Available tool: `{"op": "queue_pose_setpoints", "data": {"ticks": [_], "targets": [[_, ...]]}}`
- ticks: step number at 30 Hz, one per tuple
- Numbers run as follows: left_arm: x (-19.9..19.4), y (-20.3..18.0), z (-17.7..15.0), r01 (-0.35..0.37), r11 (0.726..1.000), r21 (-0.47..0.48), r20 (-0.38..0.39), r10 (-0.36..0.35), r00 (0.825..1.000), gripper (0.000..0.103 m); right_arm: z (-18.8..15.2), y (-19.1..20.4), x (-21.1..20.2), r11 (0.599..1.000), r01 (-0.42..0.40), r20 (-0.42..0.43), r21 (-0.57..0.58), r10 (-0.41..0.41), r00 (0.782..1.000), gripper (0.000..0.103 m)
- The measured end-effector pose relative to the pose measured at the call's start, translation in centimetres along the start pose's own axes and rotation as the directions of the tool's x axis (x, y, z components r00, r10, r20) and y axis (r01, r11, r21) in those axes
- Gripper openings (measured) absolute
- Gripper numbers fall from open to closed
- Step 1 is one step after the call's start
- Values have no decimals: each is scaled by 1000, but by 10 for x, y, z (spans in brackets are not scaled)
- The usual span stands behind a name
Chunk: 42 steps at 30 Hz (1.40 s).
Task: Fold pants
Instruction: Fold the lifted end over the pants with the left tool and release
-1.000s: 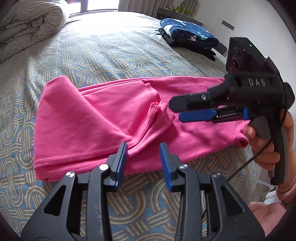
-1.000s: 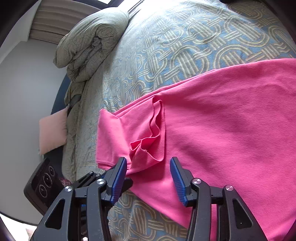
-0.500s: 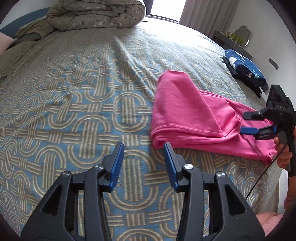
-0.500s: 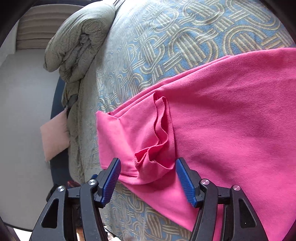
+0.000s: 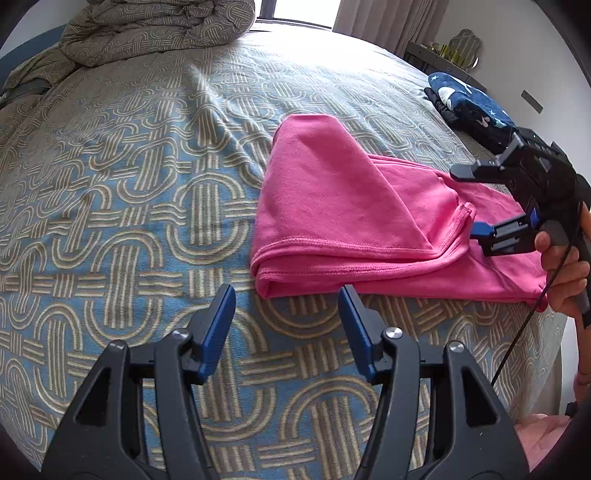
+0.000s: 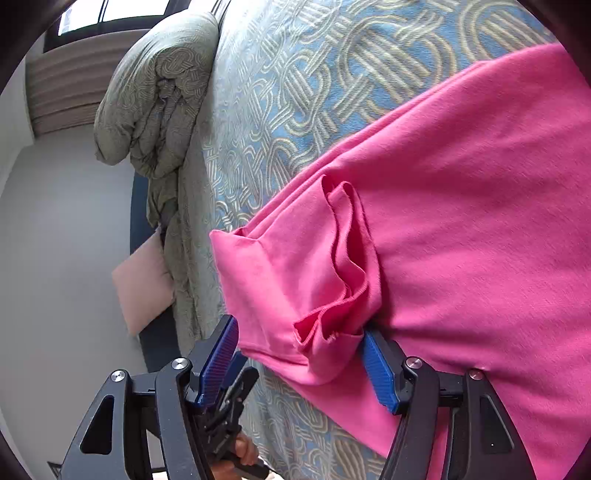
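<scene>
Patterned bedding in blue and tan loops covers the bed (image 5: pixel 122 206) that fills the left wrist view; a rumpled duvet (image 5: pixel 155 29) of the same print is heaped at the far end, below a bright window and curtains; a dark blue folded garment (image 5: pixel 469 103) with pale stars lies near the far right edge of the mattress. Pink pants (image 5: pixel 343 214) lie folded on the cover right of centre, thick folded edge toward the camera, one flap laid diagonally over the rest. Low in this view the left gripper (image 5: pixel 286 328) hangs over bare bedding just short of that folded edge; its blue pads have just been opening and stand spread with nothing between them. At the right edge a hand (image 5: pixel 565 269) holds the right gripper (image 5: pixel 467 205), whose fingers are parted, the lower blue pad at a bunched hem of the pants, the upper finger clear above the cloth.

Seen from the right wrist, the same bed runs up the frame, tilted; the pants (image 6: pixel 461 229) fill the right half; a crumpled hem fold sits between the right gripper's (image 6: pixel 297 350) pads, which have just been opening and stand apart, not pressing it, though the right-hand pad lies against the cloth; the duvet (image 6: pixel 159 92) hangs at upper left, a pale pink pillow (image 6: pixel 142 284) below it beside the grey wall.
</scene>
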<state>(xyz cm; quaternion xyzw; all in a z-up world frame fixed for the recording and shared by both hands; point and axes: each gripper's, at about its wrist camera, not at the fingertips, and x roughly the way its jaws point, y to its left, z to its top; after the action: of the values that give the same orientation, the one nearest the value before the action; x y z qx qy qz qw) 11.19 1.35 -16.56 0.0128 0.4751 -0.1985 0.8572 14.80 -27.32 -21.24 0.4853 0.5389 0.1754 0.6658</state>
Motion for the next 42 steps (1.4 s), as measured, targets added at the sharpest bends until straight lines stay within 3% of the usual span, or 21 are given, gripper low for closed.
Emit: {"op": "queue_pose_setpoints", "data": {"ticks": [5, 6, 7, 8, 9, 12, 14, 18, 21, 27, 30, 35, 38, 42], "targets": [[4, 3, 0, -8, 1000, -3, -10, 8, 1000, 59, 7, 20, 15, 998, 52, 15, -37, -51, 999, 63], [4, 3, 0, -9, 1000, -6, -10, 9, 1000, 59, 7, 21, 17, 997, 68, 16, -46, -67, 998, 44], [4, 4, 0, -10, 1000, -10, -8, 10, 1000, 59, 6, 23, 19, 993, 97, 15, -62, -96, 995, 13], [4, 5, 1, -12, 1000, -16, -7, 12, 1000, 59, 6, 24, 20, 986, 146, 21, -81, -145, 989, 6], [4, 5, 3, -12, 1000, -22, -5, 12, 1000, 59, 4, 24, 18, 977, 192, 42, -92, -189, 981, 6], [2, 10, 6, 3, 999, -43, 2, -3, 1000, 59, -6, 36, -2, 962, 229, 134, -151, -210, 968, 6], [0, 11, 8, 18, 998, -54, 8, -17, 1000, 59, -16, 50, -22, 938, 281, 216, -205, -236, 947, 6], [-1, -1, 9, 36, 999, -18, 13, -35, 999, 62, -38, 70, -64, 910, 288, 311, -297, -193, 931, 6], [4, -17, 8, 34, 999, 31, 0, -34, 999, 63, -49, 71, -75, 890, 329, 344, -316, -215, 914, 6], [6, -33, 4, 38, 997, 67, -21, -36, 999, 63, -43, 12, -74, 910, 359, 303, -207, -289, 908, 7], [2, -35, 4, 27, 997, 73, -14, -26, 1000, 63, -39, -9, -73, 923, 345, 275, -169, -292, 916, 8], [-2, -32, 6, 19, 998, 56, -11, -19, 1000, 63, -36, -11, -80, 927, 336, 284, -166, -282, 916, 14], [-3, -33, 7, 14, 998, 54, -9, -13, 1000, 63, -39, -13, -87, 916, 360, 284, -178, -303, 910, 24], [2, -36, 10, 9, 999, 53, -20, -8, 1000, 63, -46, -26, -90, 940, 294, 216, -170, -256, 942, 26]]}}
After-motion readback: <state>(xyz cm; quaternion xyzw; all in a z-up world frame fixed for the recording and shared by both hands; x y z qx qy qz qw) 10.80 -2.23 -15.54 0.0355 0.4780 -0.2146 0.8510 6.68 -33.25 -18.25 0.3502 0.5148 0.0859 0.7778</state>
